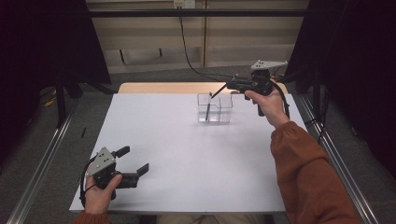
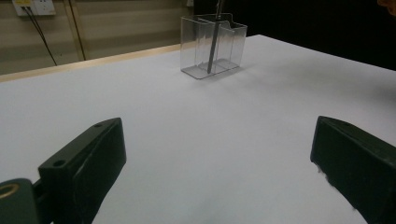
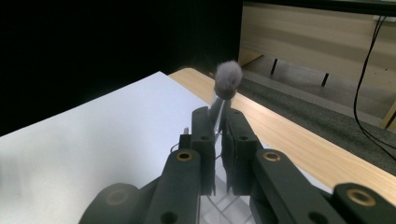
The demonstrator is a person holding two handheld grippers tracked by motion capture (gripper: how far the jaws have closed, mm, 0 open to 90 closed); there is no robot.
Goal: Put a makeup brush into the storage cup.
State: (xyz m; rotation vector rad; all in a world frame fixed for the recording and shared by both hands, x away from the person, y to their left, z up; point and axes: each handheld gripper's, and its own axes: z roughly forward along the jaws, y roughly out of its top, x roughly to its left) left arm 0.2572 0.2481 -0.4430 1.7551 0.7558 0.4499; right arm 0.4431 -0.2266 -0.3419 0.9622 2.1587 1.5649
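- We read the thing in hand as a slim dark-handled brush with a fluffy grey tip. It stands nearly upright with its lower end inside the clear plastic two-compartment box, in the compartment on the left as the high view shows it.
- Its long axis runs close to vertical, leaning a little. The tip is at the top and the foot is down in the box.
- The right gripper is clenched on the upper handle just under the tip. It reaches in level from the box's right side, so the brush crosses its jaws.
- We judge that the coming move turns on this axis: travel along the handle, straight up or down, keeps the brush clear of the box walls.
- The left gripper rests released, jaws wide apart, on the near left of the white table. It is well apart from the box, so the right hand is much the nearer.
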